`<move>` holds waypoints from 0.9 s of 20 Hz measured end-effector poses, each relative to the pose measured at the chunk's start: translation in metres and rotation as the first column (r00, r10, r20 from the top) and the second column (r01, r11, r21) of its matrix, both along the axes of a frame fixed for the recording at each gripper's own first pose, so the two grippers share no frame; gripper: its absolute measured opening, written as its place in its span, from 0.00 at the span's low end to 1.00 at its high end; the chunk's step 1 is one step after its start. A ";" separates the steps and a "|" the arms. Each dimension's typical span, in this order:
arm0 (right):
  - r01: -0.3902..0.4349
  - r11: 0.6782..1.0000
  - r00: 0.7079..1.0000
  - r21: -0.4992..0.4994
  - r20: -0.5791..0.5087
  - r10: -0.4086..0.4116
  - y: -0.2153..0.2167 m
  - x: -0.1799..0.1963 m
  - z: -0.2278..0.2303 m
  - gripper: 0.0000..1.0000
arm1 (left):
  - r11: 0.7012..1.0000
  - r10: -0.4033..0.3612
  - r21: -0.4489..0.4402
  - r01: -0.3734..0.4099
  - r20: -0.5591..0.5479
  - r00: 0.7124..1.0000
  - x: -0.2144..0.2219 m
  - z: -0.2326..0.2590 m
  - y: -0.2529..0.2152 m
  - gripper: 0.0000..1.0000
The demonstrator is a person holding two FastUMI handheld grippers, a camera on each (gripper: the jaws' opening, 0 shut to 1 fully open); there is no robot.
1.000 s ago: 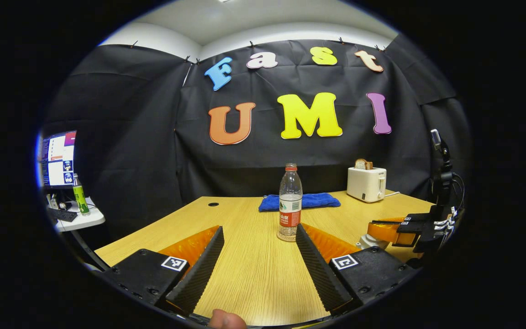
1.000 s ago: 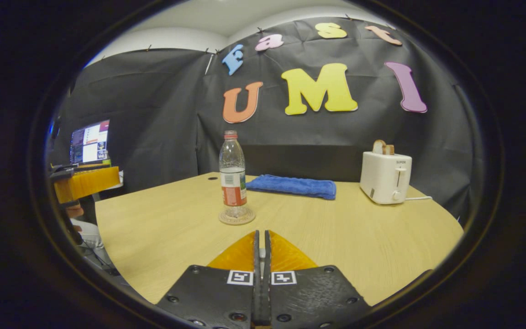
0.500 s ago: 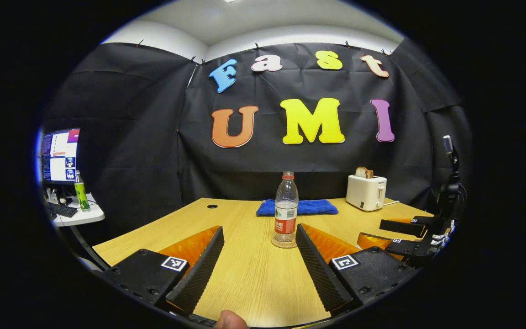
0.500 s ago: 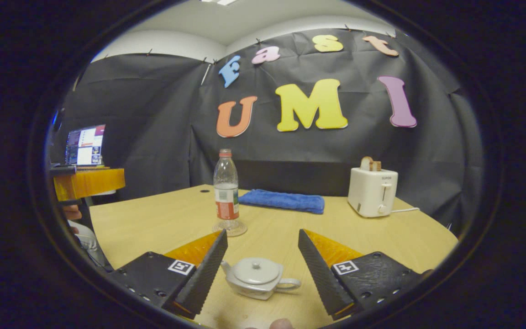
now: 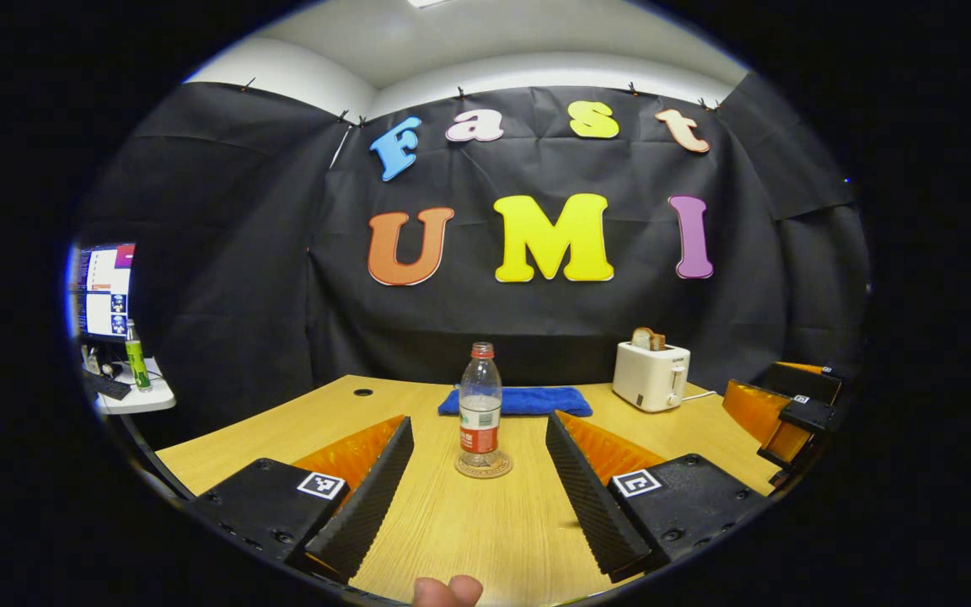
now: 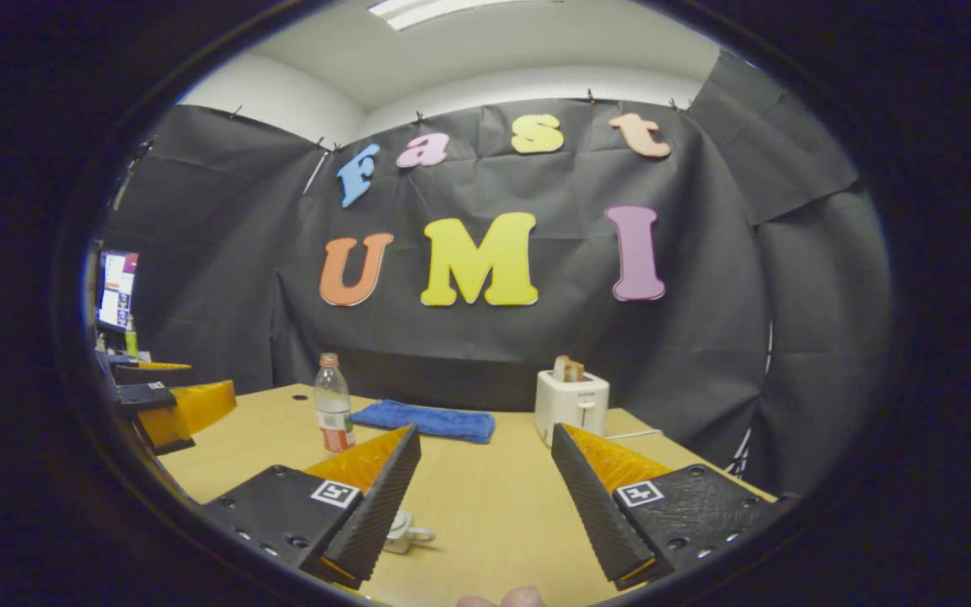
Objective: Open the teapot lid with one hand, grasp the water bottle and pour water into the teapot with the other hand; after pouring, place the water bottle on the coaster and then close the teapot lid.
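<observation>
A clear water bottle with a red cap and red label stands upright on a round coaster in the middle of the wooden table. My left gripper is open and well short of the bottle, which shows between its fingers. In the right gripper view the white teapot peeks out from behind my right gripper's left finger, mostly hidden. My right gripper is open and holds nothing. The bottle stands far off to its left.
A blue towel lies behind the bottle and a white toaster with bread stands at the back right. My right gripper hovers at the table's right edge. A side table at the left holds a monitor and a green bottle.
My right gripper went from shut to open, then lifted back; the lidded teapot slid behind its left finger. My left gripper drew back from the bottle.
</observation>
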State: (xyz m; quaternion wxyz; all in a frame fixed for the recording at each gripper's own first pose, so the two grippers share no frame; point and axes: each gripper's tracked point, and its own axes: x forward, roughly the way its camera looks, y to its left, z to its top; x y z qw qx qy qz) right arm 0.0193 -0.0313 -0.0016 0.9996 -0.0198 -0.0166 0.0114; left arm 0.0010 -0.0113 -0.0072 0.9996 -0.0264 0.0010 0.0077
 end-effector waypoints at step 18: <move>0.069 0.997 0.997 -0.022 -0.027 -0.070 0.011 -0.033 0.014 0.95 | 0.999 0.011 0.037 -0.012 0.026 1.000 -0.010 0.004 0.008 0.98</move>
